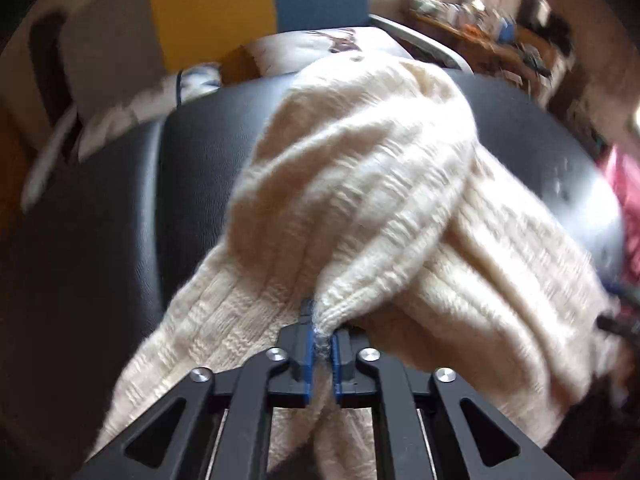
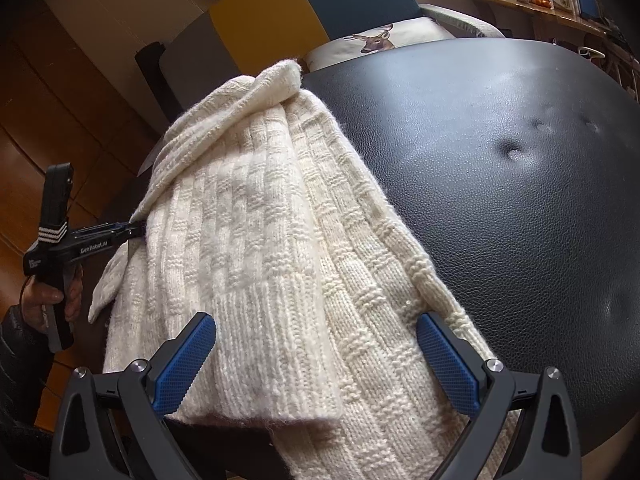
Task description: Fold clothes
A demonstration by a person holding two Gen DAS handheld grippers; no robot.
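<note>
**Left gripper pinching the sweater, right gripper spread above it**

A cream knit sweater lies on a black padded seat, bunched toward the seat's left side in the right wrist view and hanging partly over the edge.

The left gripper has its blue pads pressed together on a fold of the ribbed hem, and the knit rises from that pinch into a thick rolled bundle (this view is motion-blurred). In the right wrist view the same gripper shows from the side at the sweater's left edge, its tips against the knit, held by a hand in a dark sleeve.

The right gripper is spread wide, its blue pads on either side of the near end of the sweater and holding nothing; whether they touch the knit, I cannot tell.

Behind the seat sits a cushion printed with a deer head, and beyond it a yellow and blue chair back.
</note>
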